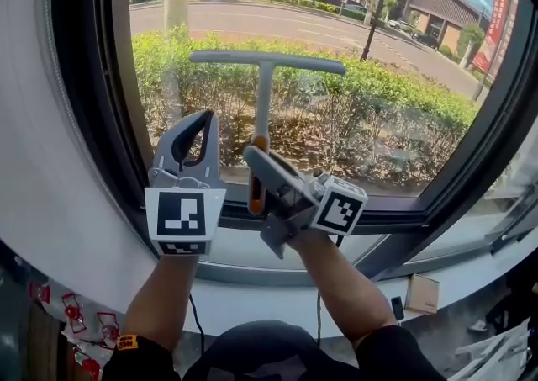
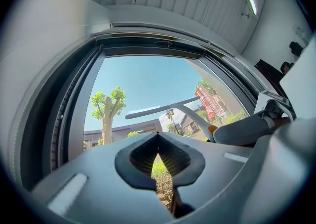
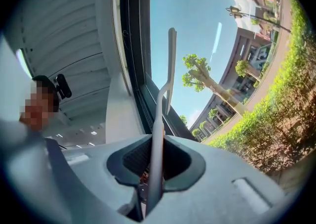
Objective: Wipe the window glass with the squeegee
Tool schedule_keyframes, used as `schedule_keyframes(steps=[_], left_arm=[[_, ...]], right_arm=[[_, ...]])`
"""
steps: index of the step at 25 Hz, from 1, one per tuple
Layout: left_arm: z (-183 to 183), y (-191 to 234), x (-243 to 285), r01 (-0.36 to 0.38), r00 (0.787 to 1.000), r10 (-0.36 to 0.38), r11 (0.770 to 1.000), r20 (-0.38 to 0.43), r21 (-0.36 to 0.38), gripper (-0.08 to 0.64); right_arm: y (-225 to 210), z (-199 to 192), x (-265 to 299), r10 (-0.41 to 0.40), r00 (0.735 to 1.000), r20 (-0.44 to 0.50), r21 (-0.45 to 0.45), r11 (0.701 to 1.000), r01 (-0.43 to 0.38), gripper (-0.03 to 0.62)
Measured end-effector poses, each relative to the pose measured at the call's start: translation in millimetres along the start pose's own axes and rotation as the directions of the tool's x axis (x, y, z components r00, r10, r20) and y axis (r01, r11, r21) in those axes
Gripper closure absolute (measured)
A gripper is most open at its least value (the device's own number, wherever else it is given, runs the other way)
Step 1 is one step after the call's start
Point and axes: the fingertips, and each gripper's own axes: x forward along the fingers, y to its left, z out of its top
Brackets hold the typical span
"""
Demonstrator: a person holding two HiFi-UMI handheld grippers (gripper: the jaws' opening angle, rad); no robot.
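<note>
The squeegee [image 1: 266, 89] stands upright before the window glass [image 1: 395, 110], its grey crossbar level at the top and its shaft running down to an orange grip. Whether the blade touches the pane cannot be told. The right gripper [image 1: 257, 162] has its jaws clamped on the shaft just above the orange part; in the right gripper view the grey shaft [image 3: 157, 134] runs straight up between the two pads of the right gripper [image 3: 154, 161]. The left gripper [image 1: 198, 124] is just beside it on the left, apart from the tool, pointing up at the glass. Its jaws are closed tip to tip with nothing in the hollow between them, as the left gripper view shows [image 2: 158, 138]; the crossbar [image 2: 163, 109] lies beyond it.

A dark window frame [image 1: 88, 93] surrounds the pane above a pale sill [image 1: 252, 246], with a white wall [image 1: 34, 161] at the left. A small box [image 1: 422, 293] rests on the ledge at the right. Outside are a hedge [image 1: 370, 114], a road [image 1: 277, 22] and buildings.
</note>
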Motion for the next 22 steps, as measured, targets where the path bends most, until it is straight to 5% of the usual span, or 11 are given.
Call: schedule_keyframes(steps=[10,22], left_arm=[[-12,-4,0,-0.011,0.999,0.011,1.0,-0.031,0.006,0.545],[-87,-13,-37,-0.009,0.985,-0.002,0.998,-0.174,-0.061,0.545]], right_arm=[[-8,-11,-6,0.009,1.0,-0.016,0.032,0.999,-0.009,0.546],[-29,-82,-38,-0.074,0.996,-0.055,0.141,0.987,0.081,0.546]])
